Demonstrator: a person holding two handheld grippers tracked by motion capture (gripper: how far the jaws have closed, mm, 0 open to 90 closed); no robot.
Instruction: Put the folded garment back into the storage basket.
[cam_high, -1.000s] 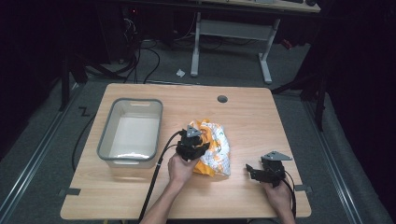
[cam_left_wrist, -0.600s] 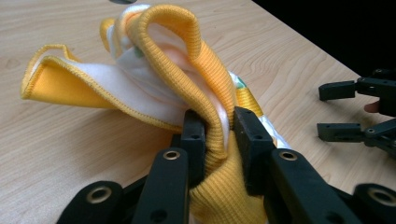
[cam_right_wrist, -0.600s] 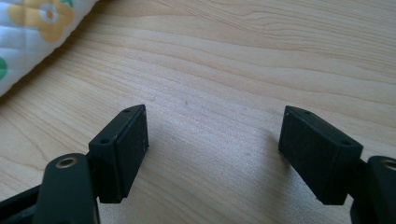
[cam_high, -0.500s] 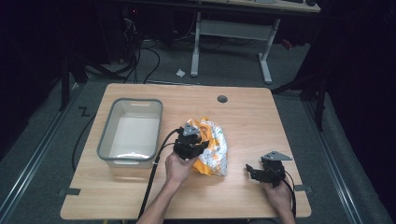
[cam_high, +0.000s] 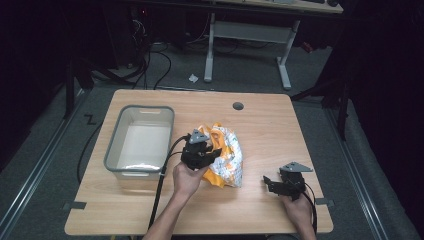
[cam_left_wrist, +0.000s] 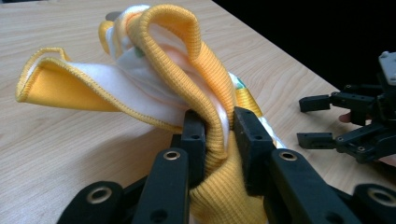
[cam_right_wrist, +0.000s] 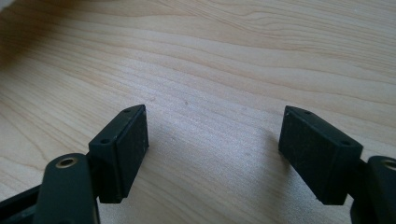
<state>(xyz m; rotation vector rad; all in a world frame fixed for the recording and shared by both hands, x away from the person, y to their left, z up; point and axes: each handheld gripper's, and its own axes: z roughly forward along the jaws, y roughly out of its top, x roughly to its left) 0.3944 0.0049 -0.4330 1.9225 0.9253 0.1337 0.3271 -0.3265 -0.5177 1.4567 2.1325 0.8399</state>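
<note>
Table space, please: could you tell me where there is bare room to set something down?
Bare wood runs along the far edge around the grommet hole and between the cloth and the open right claw. It is crowded where the left claw pinches the cloth beside the bin.

The counter (cam_high: 280, 125) has a pale wood-grain top with rounded corners and a small round dark hole (cam_high: 238, 106) near its far edge, and it stands on a grey carpeted floor (cam_high: 240, 75). Beyond it a second desk with a white metal frame (cam_high: 247, 32) stands at the back, and black cables (cam_high: 150, 60) trail over the floor near a small scrap of white paper (cam_high: 193, 78). The room around is dark, the light falling mainly on the counter, and metal rails (cam_high: 35, 170) run along the floor on either side.
</note>
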